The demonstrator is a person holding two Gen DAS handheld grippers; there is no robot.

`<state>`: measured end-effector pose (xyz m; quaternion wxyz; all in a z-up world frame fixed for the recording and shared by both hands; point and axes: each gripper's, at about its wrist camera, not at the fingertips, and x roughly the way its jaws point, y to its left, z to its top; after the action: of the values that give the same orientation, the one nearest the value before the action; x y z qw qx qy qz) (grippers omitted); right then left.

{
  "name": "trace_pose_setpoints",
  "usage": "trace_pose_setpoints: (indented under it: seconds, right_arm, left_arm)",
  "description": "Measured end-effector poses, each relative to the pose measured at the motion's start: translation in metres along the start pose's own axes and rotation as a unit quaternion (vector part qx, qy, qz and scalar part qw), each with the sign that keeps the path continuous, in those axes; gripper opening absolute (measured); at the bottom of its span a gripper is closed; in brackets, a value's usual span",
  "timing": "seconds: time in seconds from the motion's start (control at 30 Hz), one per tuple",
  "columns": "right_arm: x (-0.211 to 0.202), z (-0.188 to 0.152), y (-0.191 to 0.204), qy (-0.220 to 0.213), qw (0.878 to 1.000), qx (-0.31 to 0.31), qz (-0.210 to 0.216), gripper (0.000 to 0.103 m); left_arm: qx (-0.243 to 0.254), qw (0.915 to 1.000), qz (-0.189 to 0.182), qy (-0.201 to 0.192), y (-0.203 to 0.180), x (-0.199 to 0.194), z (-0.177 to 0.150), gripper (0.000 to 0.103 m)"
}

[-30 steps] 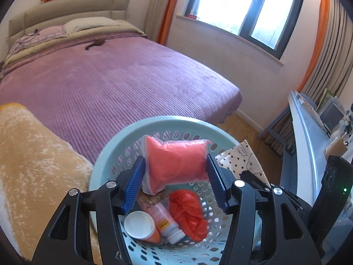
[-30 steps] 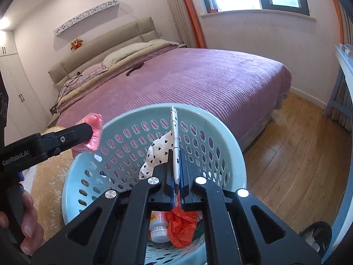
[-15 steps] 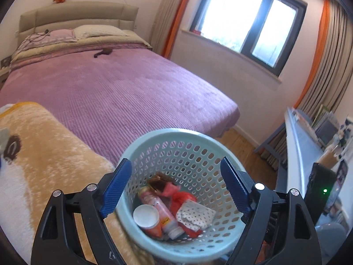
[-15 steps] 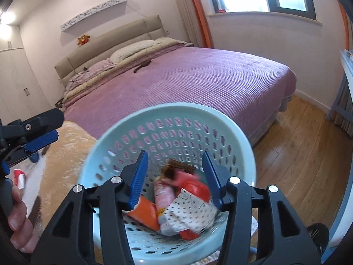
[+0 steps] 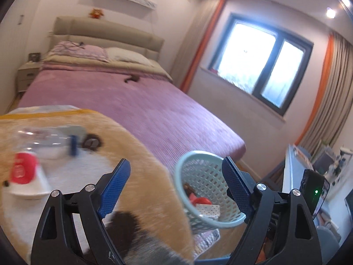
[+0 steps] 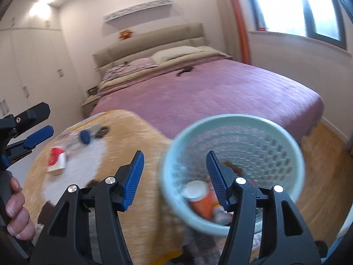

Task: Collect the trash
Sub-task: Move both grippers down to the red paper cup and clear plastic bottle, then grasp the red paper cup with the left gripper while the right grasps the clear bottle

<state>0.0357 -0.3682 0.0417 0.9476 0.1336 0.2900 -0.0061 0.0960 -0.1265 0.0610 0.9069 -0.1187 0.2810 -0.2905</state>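
- The pale blue basket (image 6: 286, 145) stands on the floor beside the bed (image 6: 220, 92), holding an orange cup (image 6: 198, 196), a red wrapper (image 5: 199, 199) and a spotted packet (image 5: 207, 209).
- On the furry orange blanket (image 5: 136, 154) lie a red-and-white cup (image 5: 24, 172) and a clear plastic bottle (image 5: 48, 139), both blurred.
- The left gripper (image 5: 175, 187) is spread wide and empty.
- The right gripper (image 6: 174, 176) is likewise wide, gripping nothing.
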Motion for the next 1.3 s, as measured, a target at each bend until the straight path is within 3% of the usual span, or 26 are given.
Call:
trace_pose_setpoints:
  seconds: [0.13, 0.23, 0.4, 0.53, 0.6, 0.73, 0.93, 1.03, 1.13, 1.23, 1.3]
  right_arm:
    - [-0.003, -0.006, 0.044, 0.0, 0.999, -0.036, 0.022, 0.062]
    - [0.002, -0.012, 0.078, 0.006, 0.997, -0.06, 0.042, 0.063]
    - [0.021, -0.023, 0.127, 0.027, 0.993, -0.095, 0.07, 0.063]
    - [0.033, -0.031, 0.153, 0.036, 0.989, -0.111, 0.094, 0.063]
    - [0.037, -0.033, 0.165, 0.038, 0.987, -0.122, 0.1, 0.063]
    - [0.044, -0.037, 0.181, 0.044, 0.983, -0.137, 0.116, 0.063]
    - [0.057, -0.027, 0.193, 0.059, 0.98, -0.156, 0.112, 0.063]
    - [0.065, -0.01, 0.196, 0.059, 0.979, -0.16, 0.11, 0.063]
    - [0.085, 0.009, 0.202, 0.065, 0.977, -0.167, 0.119, 0.063]
    - [0.11, 0.022, 0.208, 0.063, 0.976, -0.177, 0.114, 0.063]
    - [0.132, 0.033, 0.211, 0.066, 0.974, -0.17, 0.133, 0.063]
  left_arm:
    - [-0.007, 0.999, 0.03, -0.031, 0.03, -0.041, 0.0, 0.083]
    - [-0.007, 0.9958, 0.074, -0.054, 0.06, -0.07, -0.001, 0.085]
    - [-0.035, 0.9899, 0.122, -0.064, 0.109, -0.104, -0.005, 0.085]
    - [-0.051, 0.9842, 0.162, -0.051, 0.147, -0.119, -0.007, 0.085]
    - [-0.054, 0.9815, 0.18, -0.037, 0.163, -0.118, -0.004, 0.085]
    - [-0.058, 0.9816, 0.182, 0.003, 0.186, -0.101, -0.002, 0.085]
    - [-0.058, 0.9831, 0.158, 0.072, 0.205, -0.051, 0.007, 0.085]
    - [-0.054, 0.9797, 0.165, 0.101, 0.21, -0.024, 0.006, 0.085]
    - [-0.056, 0.9755, 0.179, 0.115, 0.214, -0.009, 0.001, 0.084]
    - [-0.069, 0.9763, 0.167, 0.119, 0.217, -0.004, -0.006, 0.083]
    - [-0.076, 0.9779, 0.154, 0.119, 0.218, -0.001, -0.01, 0.08]
